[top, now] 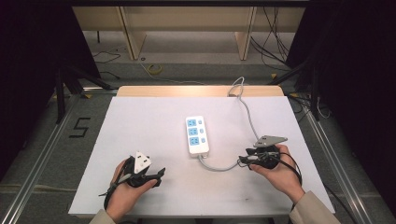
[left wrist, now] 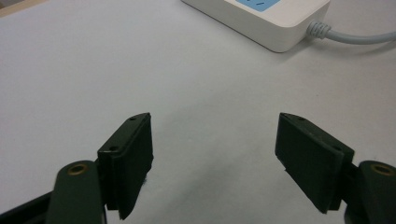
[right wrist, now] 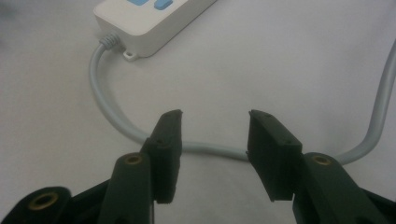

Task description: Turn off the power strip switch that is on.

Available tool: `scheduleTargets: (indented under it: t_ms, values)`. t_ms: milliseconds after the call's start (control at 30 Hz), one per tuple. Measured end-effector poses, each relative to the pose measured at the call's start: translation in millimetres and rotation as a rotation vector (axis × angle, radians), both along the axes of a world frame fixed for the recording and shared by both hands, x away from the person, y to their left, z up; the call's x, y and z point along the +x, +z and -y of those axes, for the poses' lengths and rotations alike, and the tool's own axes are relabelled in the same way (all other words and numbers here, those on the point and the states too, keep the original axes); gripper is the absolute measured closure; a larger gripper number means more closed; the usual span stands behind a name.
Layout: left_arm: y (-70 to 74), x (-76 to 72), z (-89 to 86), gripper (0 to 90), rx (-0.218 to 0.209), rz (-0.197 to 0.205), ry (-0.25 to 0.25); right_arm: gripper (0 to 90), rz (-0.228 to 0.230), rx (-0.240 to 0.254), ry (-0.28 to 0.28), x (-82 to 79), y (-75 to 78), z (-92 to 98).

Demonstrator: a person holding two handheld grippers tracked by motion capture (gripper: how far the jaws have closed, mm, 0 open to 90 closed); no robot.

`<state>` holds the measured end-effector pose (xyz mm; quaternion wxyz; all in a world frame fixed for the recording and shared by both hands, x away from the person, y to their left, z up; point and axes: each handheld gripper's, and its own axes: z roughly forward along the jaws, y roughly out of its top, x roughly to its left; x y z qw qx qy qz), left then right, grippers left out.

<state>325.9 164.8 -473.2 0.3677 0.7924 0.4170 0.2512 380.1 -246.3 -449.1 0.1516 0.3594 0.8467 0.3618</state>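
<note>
While the right gripper [right wrist: 214,140] hangs low over the white table [top: 140,126] with its jaws partly open and nothing between them, the grey cord [right wrist: 109,112] runs across the surface right behind its tips, so that cord looks like the thing about to be taken. From there it curves up to the near end of the white power strip [top: 197,135], which lies flat near the middle of the table with its blue sockets facing up; the other stretch of cord loops away past the right hand [top: 280,170] and off the far edge. The left gripper [left wrist: 215,158] sits well apart on the near left, jaws spread wide and empty, pointing toward the strip's corner [left wrist: 280,28]. I judge the cord to be light, rubbery and springy: it will bend easily but want to hold its curve, and its round skin may roll or slip between flat pads, so a square pinch across it, close to the ribbed collar at the strip, seems safest. The strip itself looks like a stiff, smooth, fairly light plastic box that would slide when the cord is tugged; its long sides offer the better hold.
</note>
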Motion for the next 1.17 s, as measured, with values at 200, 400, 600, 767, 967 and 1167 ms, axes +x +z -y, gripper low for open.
scheduleTargets:
  t_ms: [200, 400, 600, 767, 967, 1167]
  values:
    - [-0.4, 0.2, -0.4, 27.4, 0.0, -0.002, 0.002, 51.6, 0.017, 0.02, -0.007, -9.6, -3.2, 7.8]
    - [-1.3, 0.6, -0.8, 27.3, -0.001, -0.003, 0.003, 49.9, 0.023, 0.035, -0.013, -18.0, -8.7, 15.5]
    - [-1.3, 0.3, -2.4, 27.2, 0.001, -0.008, 0.007, 45.8, 0.027, 0.058, -0.02, -24.9, -15.4, 20.9]
    - [-1.5, 0.7, -3.1, 27.1, 0.005, -0.01, 0.006, 43.5, 0.045, 0.081, -0.038, -30.4, -17.4, 24.8]
    - [-1.8, 1.0, -2.6, 27.0, 0.006, -0.011, 0.007, 43.2, 0.068, 0.093, -0.042, -34.6, -18.7, 25.6]
    - [-3.6, 4.1, -2.6, 26.5, 0.007, -0.013, 0.005, 43.2, 0.08, 0.094, -0.034, -36.4, -20.2, 25.9]
